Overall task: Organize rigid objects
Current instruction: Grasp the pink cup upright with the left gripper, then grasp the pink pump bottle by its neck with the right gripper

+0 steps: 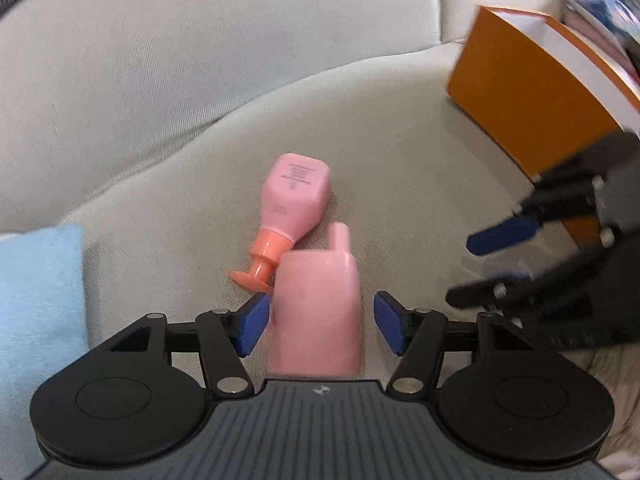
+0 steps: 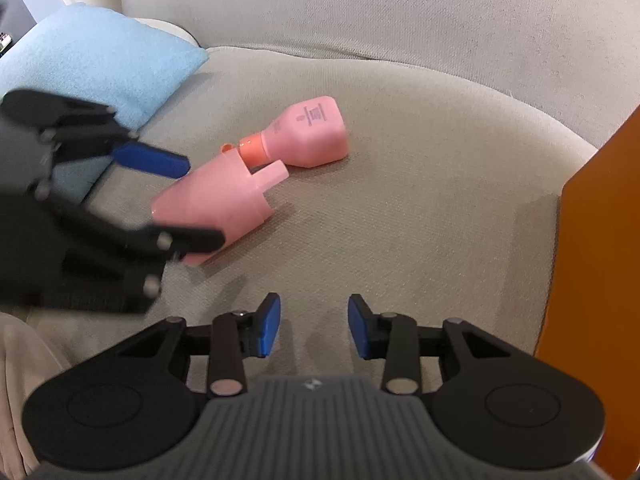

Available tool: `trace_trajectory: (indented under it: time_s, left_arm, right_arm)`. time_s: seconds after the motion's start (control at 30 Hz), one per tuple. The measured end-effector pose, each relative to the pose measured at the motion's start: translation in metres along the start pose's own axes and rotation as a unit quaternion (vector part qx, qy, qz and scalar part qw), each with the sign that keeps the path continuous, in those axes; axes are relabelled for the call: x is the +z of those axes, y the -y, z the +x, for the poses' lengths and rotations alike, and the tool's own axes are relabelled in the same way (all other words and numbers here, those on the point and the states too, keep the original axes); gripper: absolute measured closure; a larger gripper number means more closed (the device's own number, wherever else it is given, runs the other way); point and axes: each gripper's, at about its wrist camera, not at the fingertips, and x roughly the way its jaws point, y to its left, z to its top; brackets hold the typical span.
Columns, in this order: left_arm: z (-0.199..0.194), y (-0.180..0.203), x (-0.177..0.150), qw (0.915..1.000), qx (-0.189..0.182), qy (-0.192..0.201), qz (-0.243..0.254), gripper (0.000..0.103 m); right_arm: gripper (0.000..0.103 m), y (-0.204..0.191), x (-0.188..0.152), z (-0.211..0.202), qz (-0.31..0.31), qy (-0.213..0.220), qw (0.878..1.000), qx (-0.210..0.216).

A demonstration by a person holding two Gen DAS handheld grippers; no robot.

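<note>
The left hand-held gripper [image 1: 318, 322] stood open around the pink cup [image 1: 316, 312] (pads clear); the right hand-held gripper [image 2: 314, 326] hovered open, empty, over the sofa seat [image 2: 420, 216].

Pink container [image 1: 316, 308] motion-blurred in left wrist view, its base hidden behind the left gripper [image 1: 320, 322] body. Orange box [image 2: 600, 240] cut off by the right frame edge beside the container; print on the pink bottle [image 2: 308, 134] too small to read. Blue cushion [image 1: 40, 300] cropped at the left edge.

Soft even daylight, faint shadows on sofa seat [image 2: 400, 208]; fisheye bends edges; motion blur near pink bottle [image 1: 316, 312].
</note>
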Motion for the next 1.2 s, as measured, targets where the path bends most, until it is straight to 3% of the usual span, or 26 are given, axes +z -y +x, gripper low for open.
trace_trajectory:
  time_s: [0.27, 0.37, 0.6, 0.67, 0.8, 0.93, 1.0, 1.2]
  left_arm:
    - [0.027, -0.005, 0.02, 0.9993, -0.006, -0.035, -0.014, 0.034]
    - [0.027, -0.007, 0.019, 0.9991, -0.008, -0.026, -0.033, 0.042]
    - [-0.013, -0.02, -0.008, 0.9965, 0.007, 0.025, -0.079, 0.043]
    - [-0.025, -0.024, -0.017, 0.9946, 0.014, 0.041, -0.094, 0.043]
    - [-0.035, -0.033, -0.031, 0.9907, 0.03, 0.06, -0.118, 0.043]
    - [-0.028, -0.042, -0.044, 0.9868, 0.025, 0.061, -0.148, 0.043]
    - [-0.031, -0.046, -0.05, 0.9832, 0.019, 0.072, -0.167, 0.043]
    - [-0.034, -0.05, -0.067, 0.9698, 0.012, 0.115, -0.215, 0.043]
  right_arm:
    - [0.061, 0.004, 0.008, 0.008, -0.032, -0.001, 0.999, 0.021]
    - [0.061, 0.002, 0.012, 0.01, -0.05, -0.002, 0.998, 0.022]
    - [0.062, -0.011, 0.021, 0.007, -0.139, 0.004, 0.99, 0.023]
    - [0.062, -0.017, 0.023, 0.007, -0.181, 0.009, 0.983, 0.04]
    - [0.062, -0.035, 0.03, 0.009, -0.252, 0.024, 0.967, 0.035]
    - [0.062, -0.058, 0.035, 0.012, -0.35, 0.049, 0.935, 0.011]
    - [0.062, -0.072, 0.035, 0.018, -0.402, 0.061, 0.914, -0.012]
    - [0.062, -0.105, 0.017, 0.041, -0.56, 0.092, 0.819, -0.083]
